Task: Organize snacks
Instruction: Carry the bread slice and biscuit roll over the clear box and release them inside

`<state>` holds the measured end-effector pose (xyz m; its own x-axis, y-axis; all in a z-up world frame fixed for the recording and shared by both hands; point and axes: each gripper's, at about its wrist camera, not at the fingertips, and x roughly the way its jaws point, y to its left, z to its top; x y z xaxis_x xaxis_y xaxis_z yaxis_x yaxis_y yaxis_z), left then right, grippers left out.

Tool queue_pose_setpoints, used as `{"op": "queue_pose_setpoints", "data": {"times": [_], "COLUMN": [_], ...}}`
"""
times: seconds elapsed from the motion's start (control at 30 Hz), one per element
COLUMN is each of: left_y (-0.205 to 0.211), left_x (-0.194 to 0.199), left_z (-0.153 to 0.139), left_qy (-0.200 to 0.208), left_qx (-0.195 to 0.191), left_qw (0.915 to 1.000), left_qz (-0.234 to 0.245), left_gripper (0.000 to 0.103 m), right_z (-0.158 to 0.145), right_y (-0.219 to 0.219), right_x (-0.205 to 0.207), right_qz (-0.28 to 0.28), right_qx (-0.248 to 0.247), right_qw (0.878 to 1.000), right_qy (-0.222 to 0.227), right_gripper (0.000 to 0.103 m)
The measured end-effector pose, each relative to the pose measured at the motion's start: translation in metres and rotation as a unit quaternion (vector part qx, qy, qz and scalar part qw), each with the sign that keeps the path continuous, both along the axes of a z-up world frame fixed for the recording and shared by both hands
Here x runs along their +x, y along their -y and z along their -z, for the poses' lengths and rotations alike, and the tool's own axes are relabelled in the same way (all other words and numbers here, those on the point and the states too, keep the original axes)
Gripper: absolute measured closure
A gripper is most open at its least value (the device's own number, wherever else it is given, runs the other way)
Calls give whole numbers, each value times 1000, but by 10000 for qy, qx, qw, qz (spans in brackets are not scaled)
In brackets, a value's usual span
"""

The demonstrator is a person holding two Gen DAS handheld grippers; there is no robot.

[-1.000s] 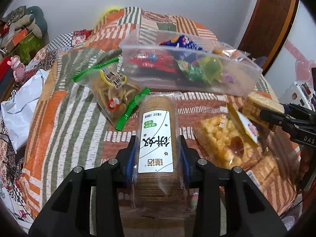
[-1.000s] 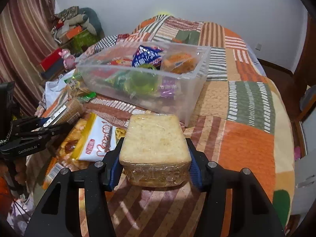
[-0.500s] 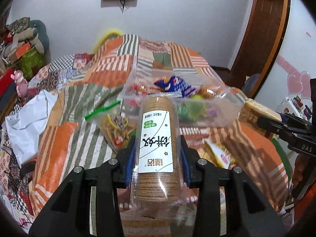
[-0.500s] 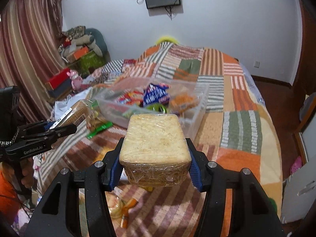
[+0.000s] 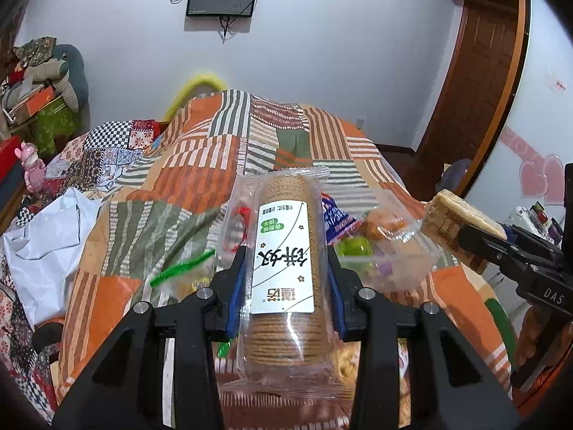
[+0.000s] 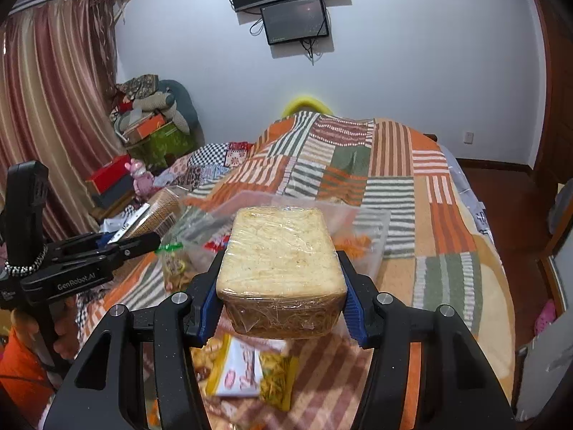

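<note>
You had both hands loaded here: the left gripper (image 5: 284, 279) had its fingers clamped on the sides of the clear-wrapped sleeve of round brown biscuits with the white label (image 5: 284, 251), and the right gripper (image 6: 281, 283) had its fingers squeezed onto the plastic-wrapped block of pale toasted bread (image 6: 281, 251). Both snacks were up in the air over the patchwork quilt on the bed (image 6: 447, 222), with the clear plastic storage bin (image 5: 401, 251) just beyond them, already half full of packets. If it were me I'd have dropped them in one at a time, not both together, since the grippers looked near each other. Lower each right into a free spot before letting go; that biscuit sleeve looked like it'd roll or crack if dropped. The yellow snack bag (image 6: 247, 369) below was still left to collect.
</note>
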<state>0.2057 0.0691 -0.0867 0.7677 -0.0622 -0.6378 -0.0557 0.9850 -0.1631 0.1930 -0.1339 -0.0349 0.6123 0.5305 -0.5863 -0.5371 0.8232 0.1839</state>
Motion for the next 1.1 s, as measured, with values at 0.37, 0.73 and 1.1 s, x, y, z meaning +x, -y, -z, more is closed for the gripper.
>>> {"op": "queue_pose_setpoints", "data": {"times": [0.37,0.73,1.1], "left_y": [-8,-12,-12], "left_x": [44,82,105], "left_z": [8,29,50], "left_qy": [-80,-385,-674], "left_qx": [-51,-149,-106], "left_qw": [10000,9991,9976], "left_qz": [-16,5,107], "left_gripper": [64,64,64], "right_z": [6,26,40], "right_y": [-26,-49,-70], "right_x": [28,53,69], "right_qz": [8,-127,-190], "right_qx": [-21,-183,-578], "right_qw": [10000,9990,9971], "right_qy": [-36,-395,-453], "right_gripper": [50,50,50]}}
